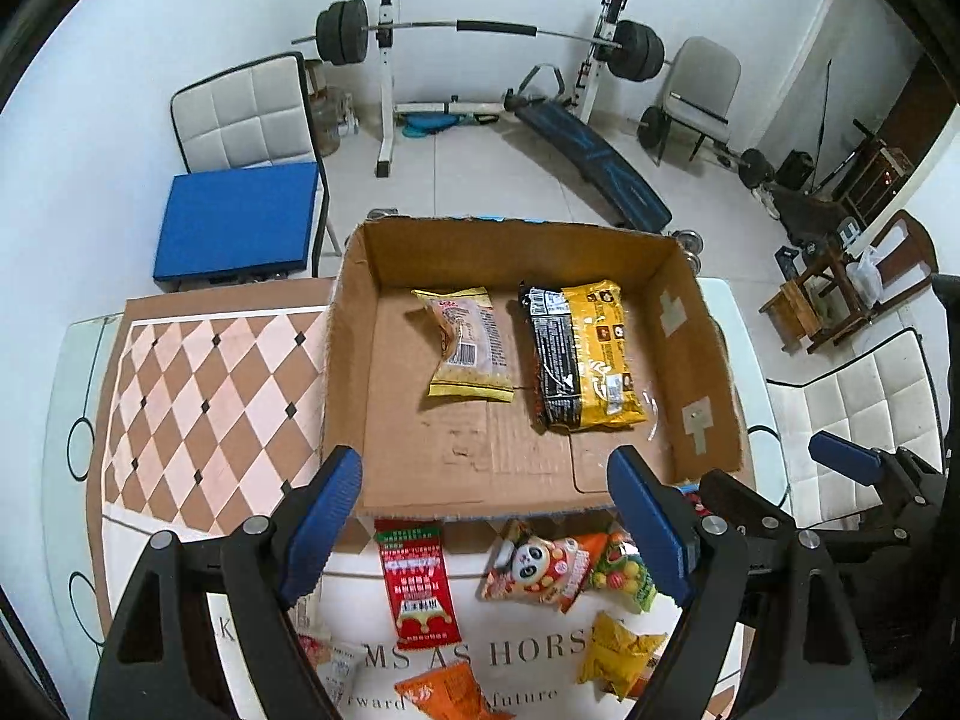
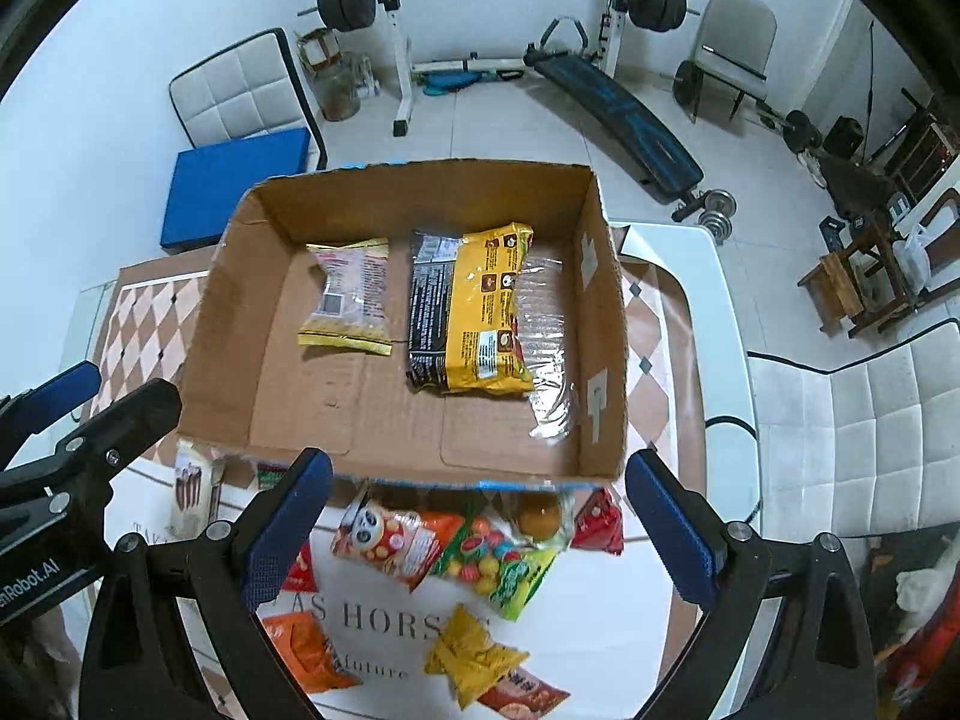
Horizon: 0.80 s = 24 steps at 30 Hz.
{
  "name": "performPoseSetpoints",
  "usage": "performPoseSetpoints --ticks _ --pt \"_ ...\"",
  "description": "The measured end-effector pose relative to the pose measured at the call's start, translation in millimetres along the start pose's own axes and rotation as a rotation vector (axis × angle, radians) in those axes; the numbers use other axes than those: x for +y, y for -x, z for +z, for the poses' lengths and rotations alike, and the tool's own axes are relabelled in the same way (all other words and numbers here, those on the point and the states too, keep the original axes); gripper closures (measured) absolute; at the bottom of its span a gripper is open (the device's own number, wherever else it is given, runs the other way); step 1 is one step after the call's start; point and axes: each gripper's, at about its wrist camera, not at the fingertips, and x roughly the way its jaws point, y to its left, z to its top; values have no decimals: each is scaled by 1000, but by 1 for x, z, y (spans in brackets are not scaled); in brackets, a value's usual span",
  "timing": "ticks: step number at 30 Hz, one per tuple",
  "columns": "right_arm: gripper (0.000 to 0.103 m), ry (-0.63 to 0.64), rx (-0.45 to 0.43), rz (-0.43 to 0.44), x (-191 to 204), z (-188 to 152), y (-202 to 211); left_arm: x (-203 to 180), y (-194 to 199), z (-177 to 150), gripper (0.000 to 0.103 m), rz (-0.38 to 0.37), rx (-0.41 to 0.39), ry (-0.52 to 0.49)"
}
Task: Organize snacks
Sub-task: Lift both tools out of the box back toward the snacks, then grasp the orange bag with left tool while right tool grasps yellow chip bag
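An open cardboard box (image 1: pixel 384 480) (image 2: pixel 210 372) stands on the table. Inside lie a pale yellow snack packet (image 1: pixel 468 348) (image 2: pixel 348 300) and a black-and-yellow noodle pack (image 1: pixel 585 354) (image 2: pixel 474 312). In front of the box lie several loose snacks: a red packet (image 1: pixel 417 582), a panda packet (image 1: pixel 534 564) (image 2: pixel 384 540), a green candy bag (image 2: pixel 498 570), a yellow bag (image 1: pixel 618 654) (image 2: pixel 474 654), an orange bag (image 1: pixel 444 690) (image 2: pixel 300 642). My left gripper (image 1: pixel 489 522) is open above them, nothing between its blue pads. My right gripper (image 2: pixel 477 531) is open too, empty.
A checkered mat (image 1: pixel 210 408) covers the table left of the box. White chairs (image 2: pixel 852 438) stand at the right and behind, one with a blue cushion (image 1: pixel 237 222). A barbell rack (image 1: pixel 480 30) and bench (image 1: pixel 594 162) fill the back of the room.
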Motion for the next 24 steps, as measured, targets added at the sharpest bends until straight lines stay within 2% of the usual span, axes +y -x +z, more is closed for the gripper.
performPoseSetpoints --ticks 7,11,16,19,24 --pt "3 -18 12 52 -2 -26 17 5 17 -29 19 19 7 31" --pt "3 -55 106 86 -11 -55 -3 17 3 -64 19 45 98 76" --pt "3 -55 278 82 -22 -103 -58 35 -35 -121 19 59 256 157" --pt "3 29 360 73 -15 -123 -86 44 -61 -154 19 83 346 180" --pt "3 293 444 -3 20 -147 -124 51 -91 -195 19 108 446 198"
